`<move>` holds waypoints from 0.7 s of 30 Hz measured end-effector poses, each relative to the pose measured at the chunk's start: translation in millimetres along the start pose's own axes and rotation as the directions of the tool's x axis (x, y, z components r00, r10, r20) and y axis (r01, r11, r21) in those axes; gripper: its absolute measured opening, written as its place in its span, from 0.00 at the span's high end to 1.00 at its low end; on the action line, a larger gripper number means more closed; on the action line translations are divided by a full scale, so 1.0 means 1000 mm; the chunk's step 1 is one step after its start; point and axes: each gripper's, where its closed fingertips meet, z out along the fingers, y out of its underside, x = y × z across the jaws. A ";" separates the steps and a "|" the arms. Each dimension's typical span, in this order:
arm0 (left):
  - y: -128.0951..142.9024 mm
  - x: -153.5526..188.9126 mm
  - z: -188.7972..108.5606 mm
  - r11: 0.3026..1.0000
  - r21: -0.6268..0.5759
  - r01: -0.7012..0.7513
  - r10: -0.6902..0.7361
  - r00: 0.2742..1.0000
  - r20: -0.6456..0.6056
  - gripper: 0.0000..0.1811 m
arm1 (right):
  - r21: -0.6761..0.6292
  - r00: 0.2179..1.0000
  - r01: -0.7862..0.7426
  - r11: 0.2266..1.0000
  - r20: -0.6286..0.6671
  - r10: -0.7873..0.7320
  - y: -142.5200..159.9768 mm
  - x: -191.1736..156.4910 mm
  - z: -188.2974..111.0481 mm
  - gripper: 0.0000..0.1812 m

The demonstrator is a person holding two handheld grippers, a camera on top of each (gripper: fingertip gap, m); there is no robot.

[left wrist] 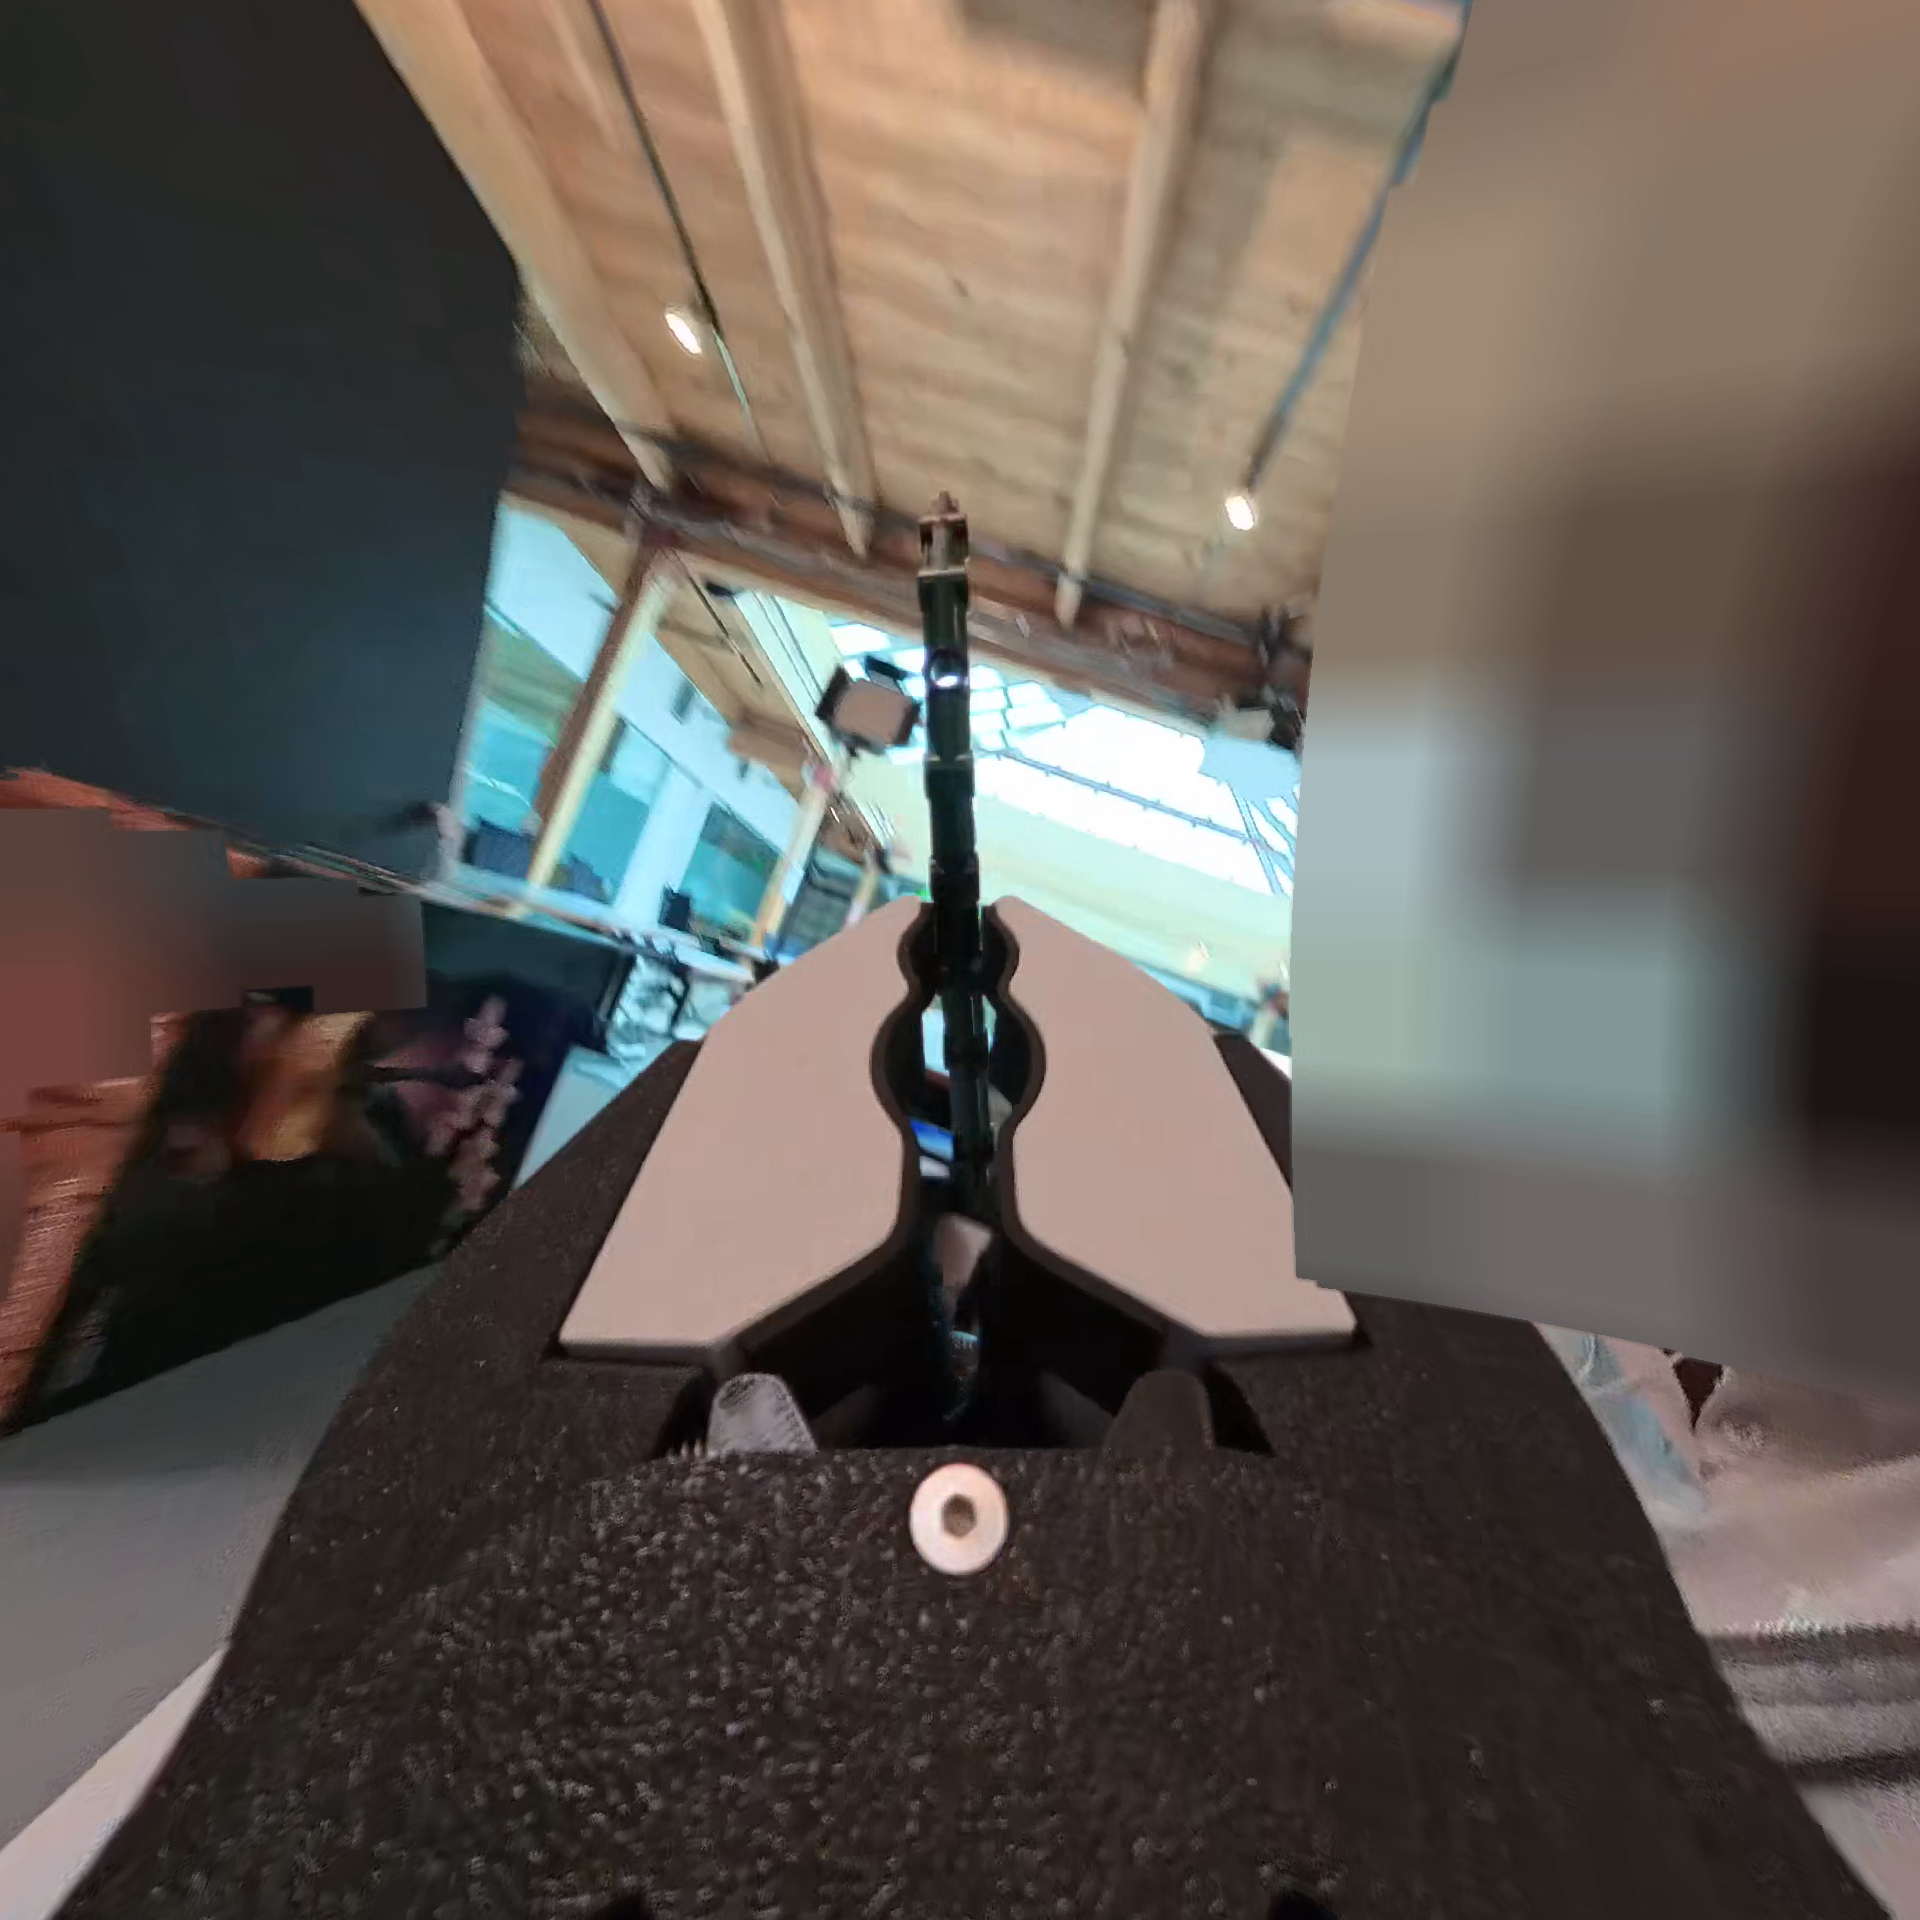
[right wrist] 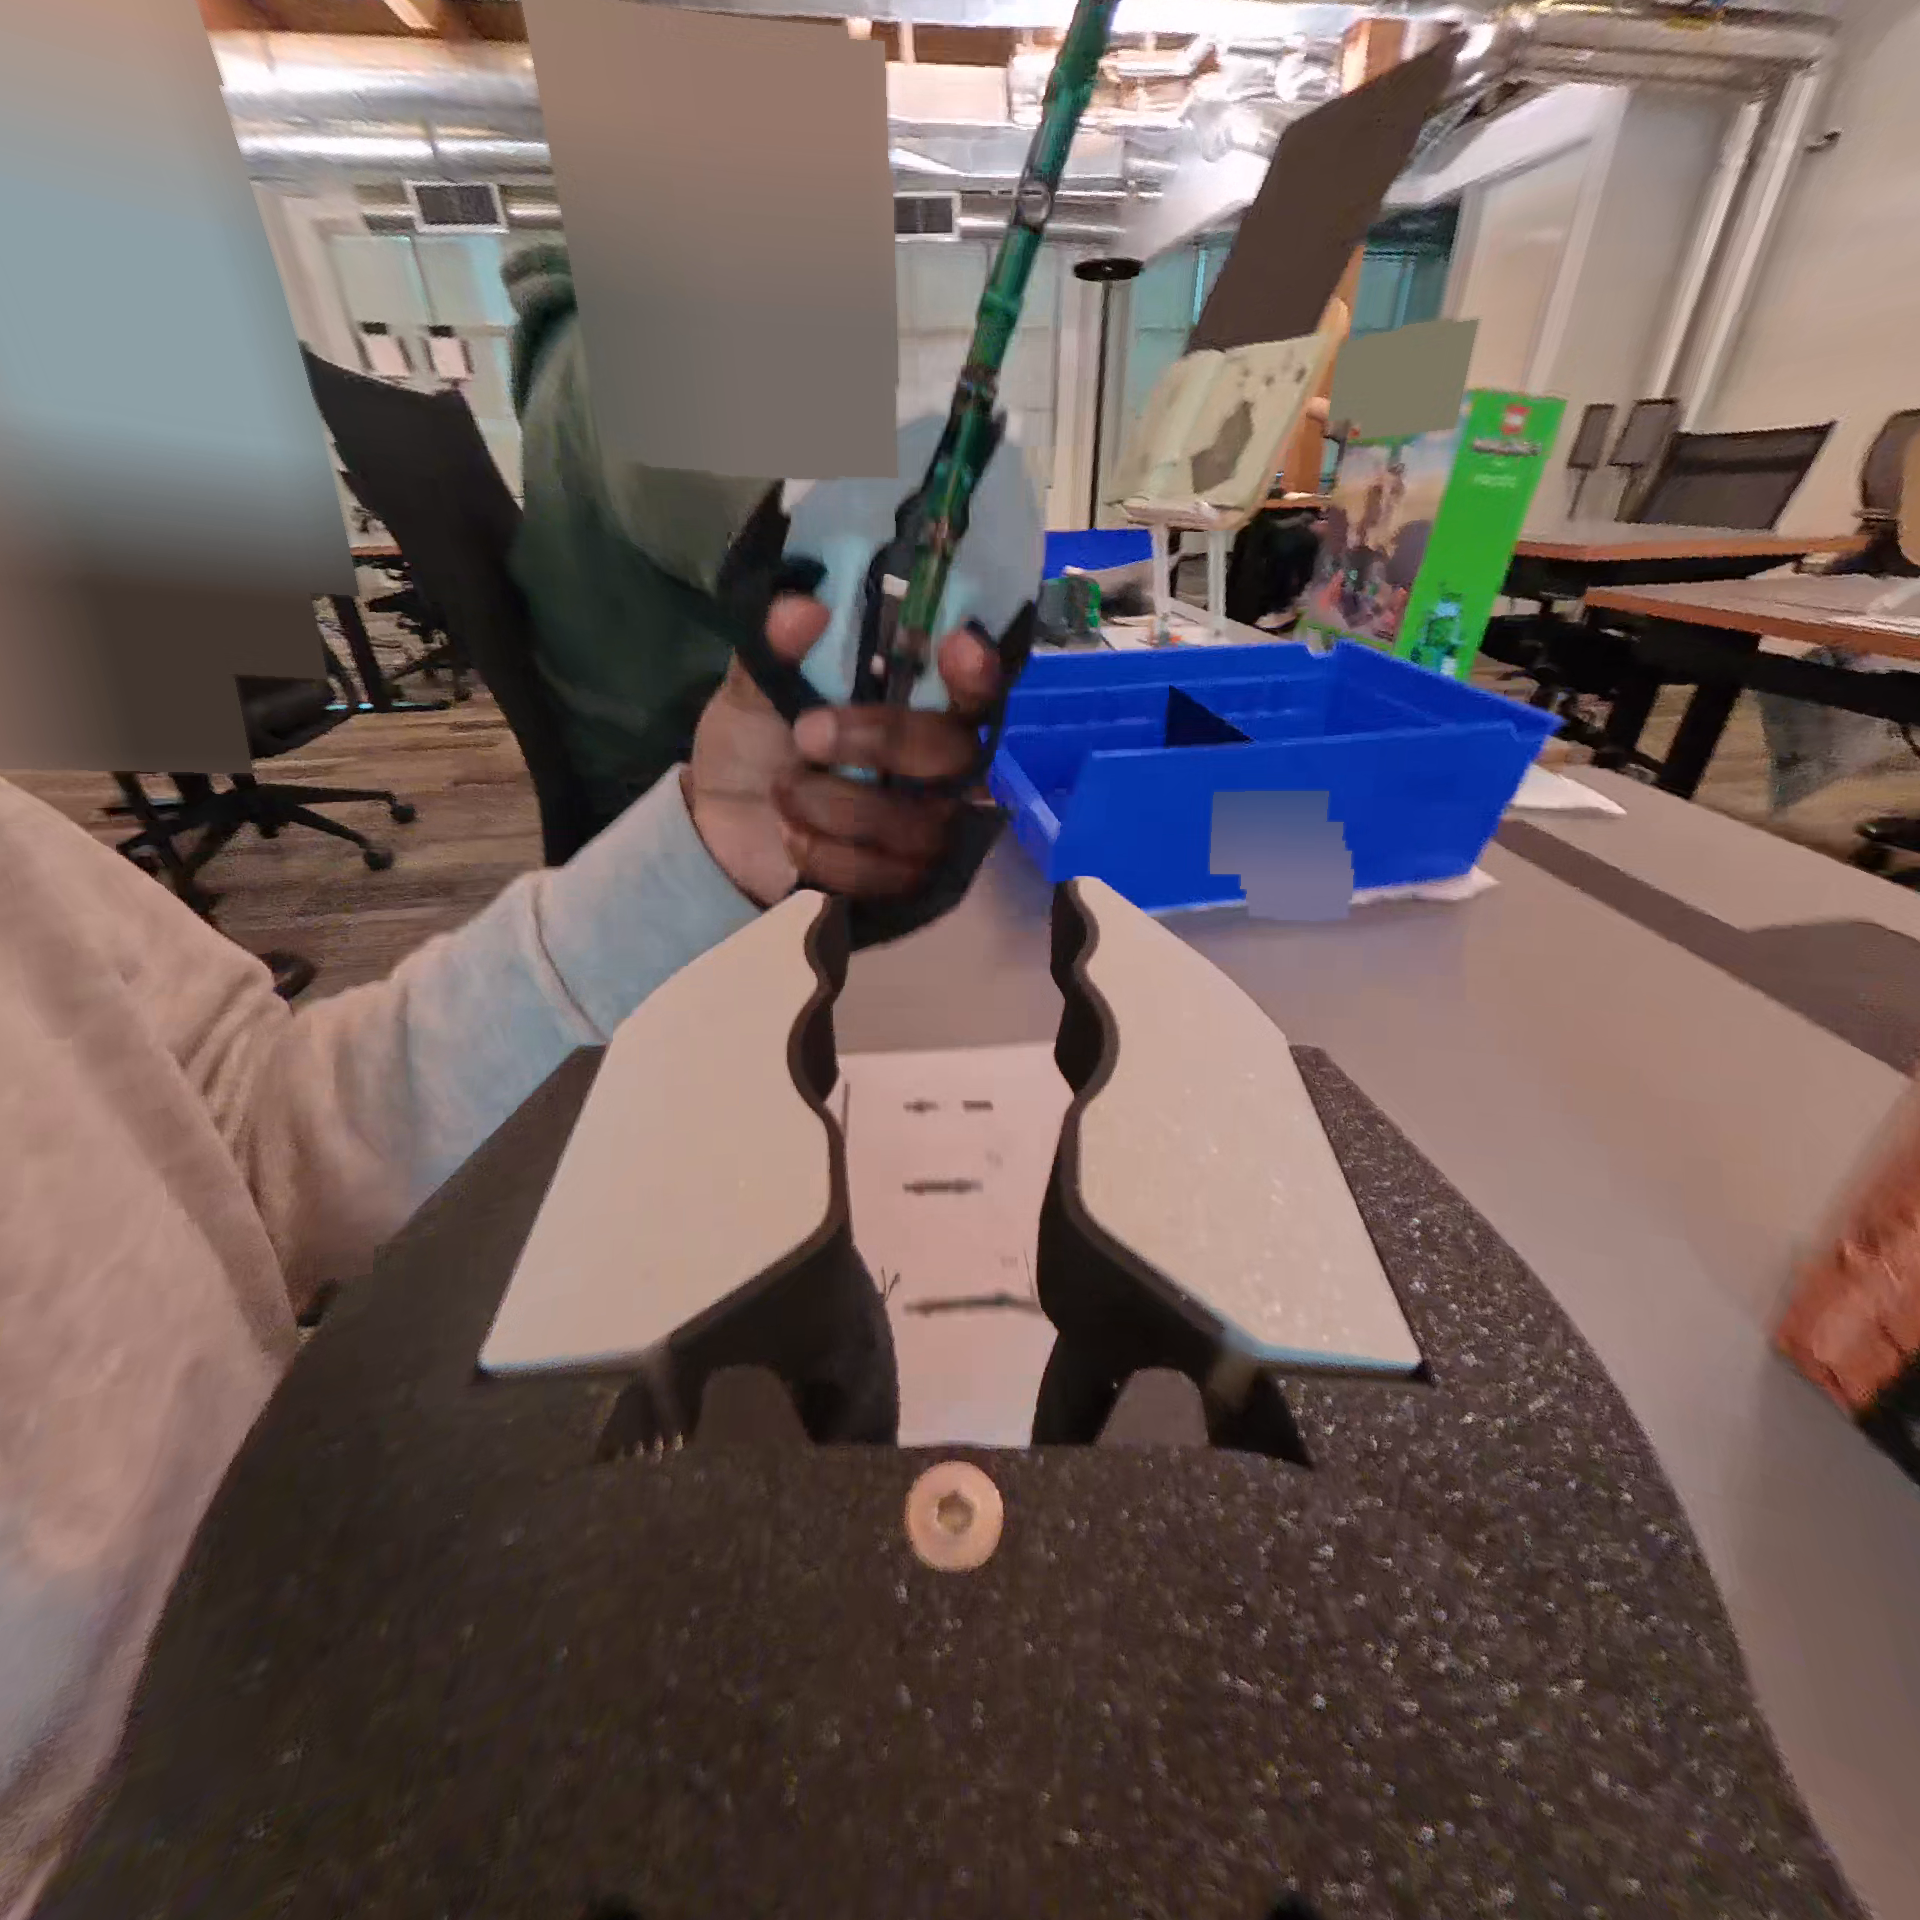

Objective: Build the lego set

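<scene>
My left gripper (left wrist: 954,920) is shut on a long thin green lego stem (left wrist: 948,727) that sticks out past its tips and points up toward the ceiling. The same stem (right wrist: 1013,260) shows in the right wrist view, held upright and tilted right by the left gripper (right wrist: 920,561) in a person's hand (right wrist: 831,790). My right gripper (right wrist: 940,904) is open and empty, low over the grey table (right wrist: 1455,1091), just below and in front of that hand.
A blue divided bin (right wrist: 1288,769) stands on the table behind the hand. A green lego box (right wrist: 1455,530) and an open instruction booklet on a stand (right wrist: 1216,426) are farther back. A white sheet (right wrist: 951,1195) lies under my right gripper. A brown object (right wrist: 1860,1278) sits at the right edge. The left gripper's tips are roughly 10 cm from the right gripper's. About 25 cm separates my right fingertips from the brown object (right wrist: 1860,1278).
</scene>
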 end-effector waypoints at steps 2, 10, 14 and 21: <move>0.013 0.012 0.019 0.996 -0.082 -0.031 0.027 0.999 -0.044 0.96 | -0.003 0.999 -0.024 1.000 0.044 0.024 -0.015 -0.006 0.009 0.79; 0.034 0.029 0.039 0.963 -0.222 -0.152 0.137 0.987 -0.082 0.97 | 0.055 0.996 -0.025 0.998 0.085 0.020 -0.035 -0.017 0.009 0.90; 0.036 0.025 0.037 0.965 -0.221 -0.143 0.127 0.988 -0.085 0.96 | 0.046 0.994 -0.006 0.999 0.108 0.001 -0.031 -0.019 0.014 0.96; 0.033 0.010 0.026 0.964 -0.232 -0.132 0.131 0.991 -0.021 0.83 | 0.155 0.991 -0.101 0.983 0.103 0.085 -0.042 -0.005 0.016 0.96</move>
